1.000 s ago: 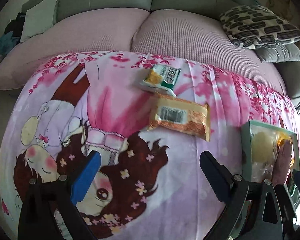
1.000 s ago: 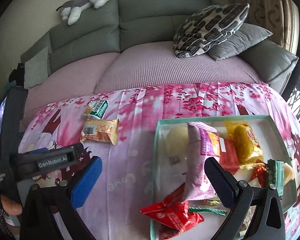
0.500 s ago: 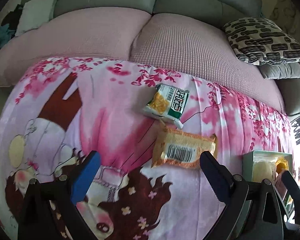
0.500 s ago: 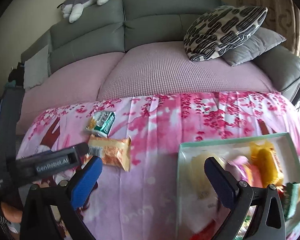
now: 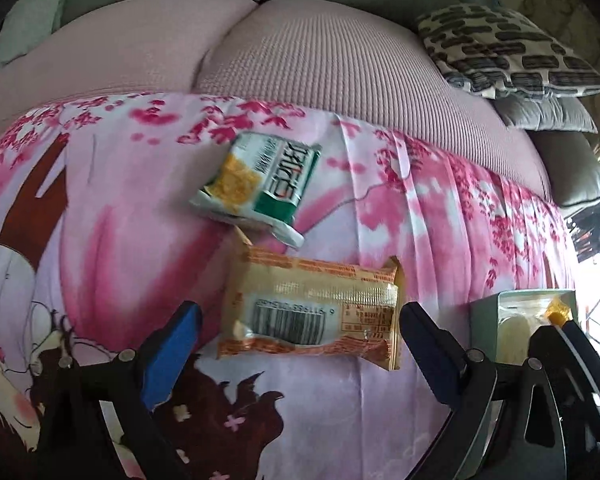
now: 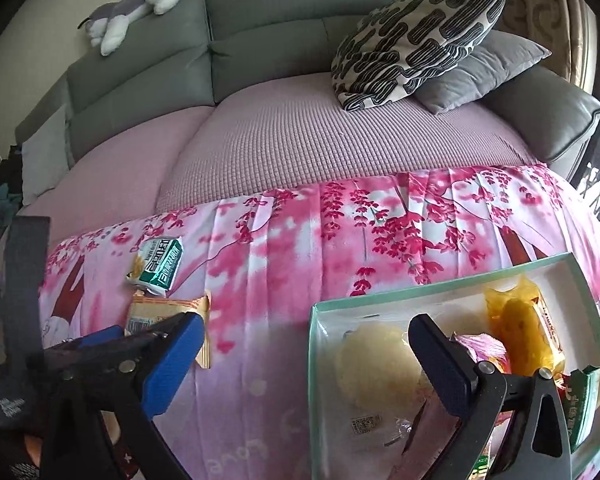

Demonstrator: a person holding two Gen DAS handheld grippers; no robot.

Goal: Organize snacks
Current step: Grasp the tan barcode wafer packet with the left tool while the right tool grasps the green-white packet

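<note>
Snacks first: my left gripper [image 5: 296, 344] has its fingers spread wide around the orange wafer packet [image 5: 310, 316] on the pink cloth [image 5: 440, 216], the green-white packet [image 5: 260, 184] just beyond. My right gripper [image 6: 304, 360], equally wide and empty, hovers over the tray [image 6: 314, 360] of snacks.

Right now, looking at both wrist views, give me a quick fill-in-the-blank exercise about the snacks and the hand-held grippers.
1. The left hand-held gripper is open, its fingers on either side of the ____ snack packet.
2. The green-and-white packet lies on the ____ cloth.
3. The yellow snack lies inside the ____.
4. The right hand-held gripper holds ____.

Missing words: orange; pink; tray; nothing
</note>
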